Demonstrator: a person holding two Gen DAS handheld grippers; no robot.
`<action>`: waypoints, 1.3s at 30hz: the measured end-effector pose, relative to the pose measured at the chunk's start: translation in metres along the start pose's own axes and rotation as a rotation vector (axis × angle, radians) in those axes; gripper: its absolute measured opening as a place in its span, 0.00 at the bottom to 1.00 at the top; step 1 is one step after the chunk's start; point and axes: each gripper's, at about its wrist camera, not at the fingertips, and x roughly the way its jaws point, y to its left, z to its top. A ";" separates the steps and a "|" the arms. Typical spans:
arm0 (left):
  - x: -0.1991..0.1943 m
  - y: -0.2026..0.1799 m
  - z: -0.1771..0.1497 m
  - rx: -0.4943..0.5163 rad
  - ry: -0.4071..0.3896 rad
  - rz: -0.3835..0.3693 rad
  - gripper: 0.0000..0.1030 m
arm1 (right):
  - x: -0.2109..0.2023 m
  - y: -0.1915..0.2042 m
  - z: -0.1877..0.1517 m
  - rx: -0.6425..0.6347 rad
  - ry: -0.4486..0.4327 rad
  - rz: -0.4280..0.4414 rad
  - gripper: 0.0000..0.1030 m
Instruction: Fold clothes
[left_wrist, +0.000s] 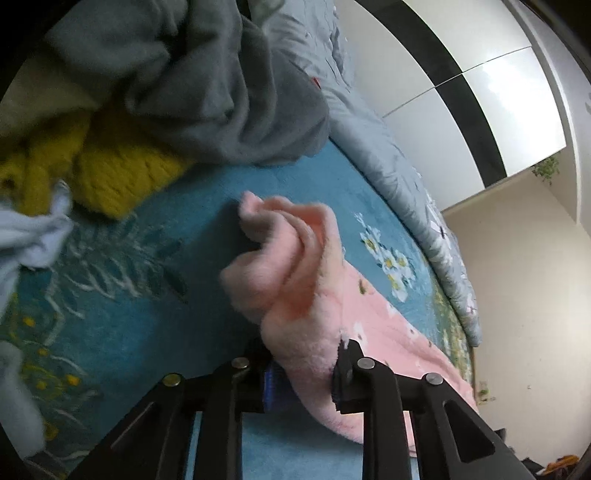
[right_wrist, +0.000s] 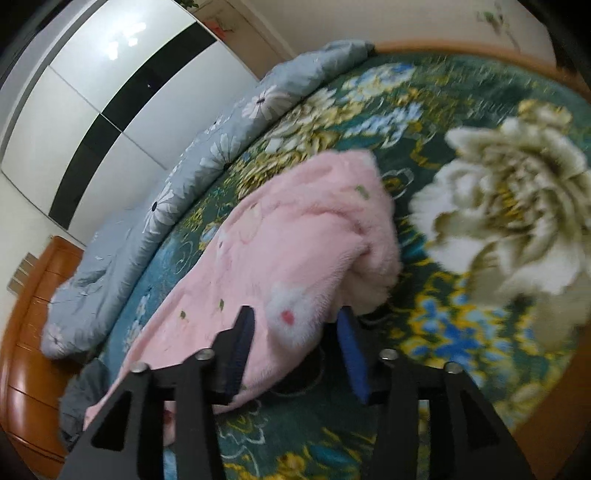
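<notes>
A pink fleece garment (left_wrist: 317, 295) printed with small white flowers lies on a bed covered by a teal floral blanket (left_wrist: 147, 288), its near edge bunched into folds. The left tongs (left_wrist: 301, 376) frame that bunched edge, with the fleece filling the gap between the black fingers; whether the pads press on it cannot be told from this view. Seen from the right wrist, the right tongs (right_wrist: 295, 343) stand parted around the other end of the same garment (right_wrist: 295, 236), blue pads on either side of the cloth with a visible gap at the right pad. Behind the left tongs, a grey garment (left_wrist: 207, 85), a mustard-yellow knit (left_wrist: 122, 173) and a pale blue cloth (left_wrist: 33, 236) sit heaped on the blanket. A grey daisy-print quilt (right_wrist: 184, 177) runs along the bed's far side, beside a white-and-black wardrobe (right_wrist: 92, 110).
</notes>
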 end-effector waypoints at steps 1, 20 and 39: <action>-0.005 0.003 -0.001 0.007 -0.008 0.018 0.29 | -0.007 0.001 -0.002 -0.006 -0.013 -0.013 0.48; 0.031 -0.103 -0.086 0.442 0.105 0.047 0.52 | 0.051 0.172 -0.139 -0.602 0.183 -0.110 0.48; 0.059 -0.103 -0.095 0.413 0.189 0.002 0.55 | 0.128 0.234 -0.144 -0.735 0.219 -0.318 0.48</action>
